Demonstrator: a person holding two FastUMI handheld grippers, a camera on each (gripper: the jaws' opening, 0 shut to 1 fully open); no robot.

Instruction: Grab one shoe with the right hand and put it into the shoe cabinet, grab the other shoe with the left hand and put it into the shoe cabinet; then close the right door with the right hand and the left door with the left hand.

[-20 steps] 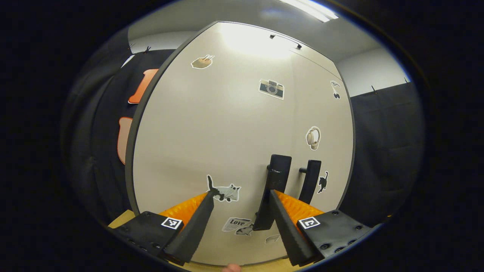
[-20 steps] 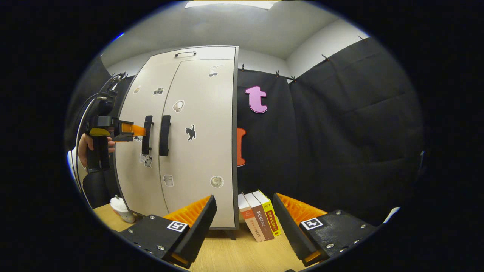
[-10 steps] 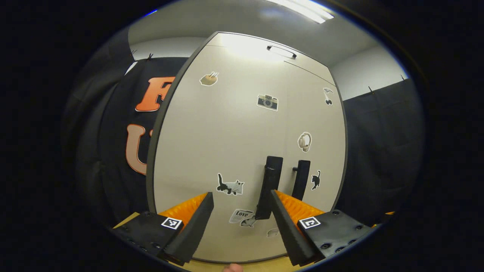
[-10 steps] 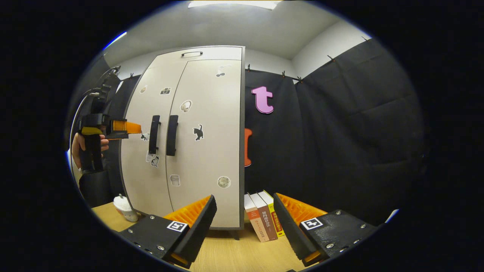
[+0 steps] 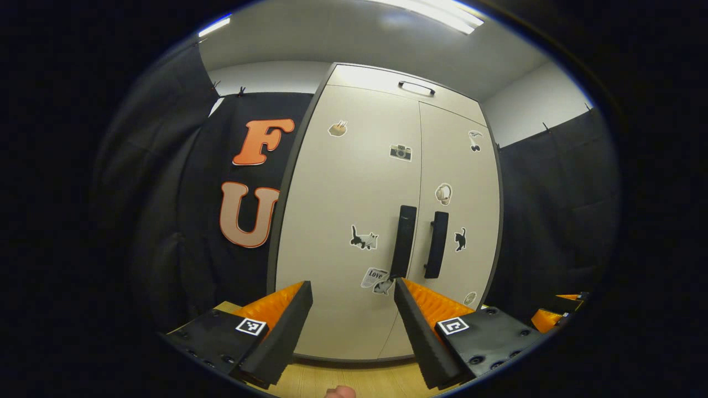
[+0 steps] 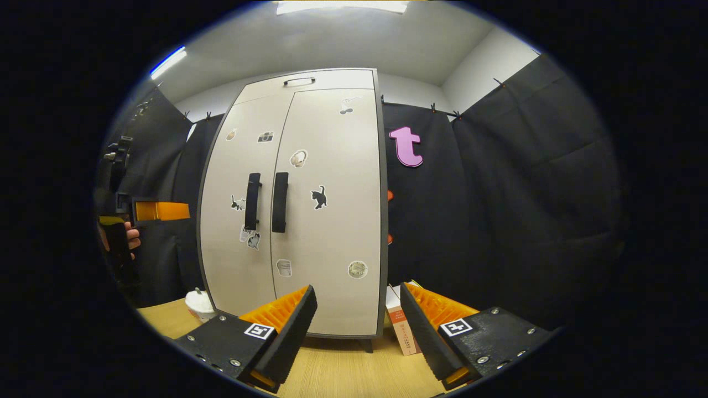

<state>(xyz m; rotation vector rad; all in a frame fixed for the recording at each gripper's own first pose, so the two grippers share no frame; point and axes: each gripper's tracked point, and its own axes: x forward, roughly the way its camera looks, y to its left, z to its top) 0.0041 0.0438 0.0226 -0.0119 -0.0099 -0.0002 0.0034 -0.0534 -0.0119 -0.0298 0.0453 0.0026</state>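
Both grippers have drawn back from the shut shoe cabinet (image 6: 310, 221).
Shoes presumably inside, unseen. Risk: a door rebounding ajar if unlatched. At twelve o'clock, left door (image 5: 348, 221), right door (image 5: 459, 221); left gripper (image 5: 353, 326), right gripper (image 6: 357, 331) jaws spread, empty, over the bench (image 6: 343, 370).

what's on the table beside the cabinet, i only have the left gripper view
observer: a white cup stands on the table at the cabinet's lower left corner.
operator: anything on the other side
observer: a book stands by the lower right corner, partly hidden behind the right gripper.
operator: how close is my left gripper to the doors
observer: from the right gripper view, the left gripper hangs left of the cabinet, clear of the doors and about level with the handles.
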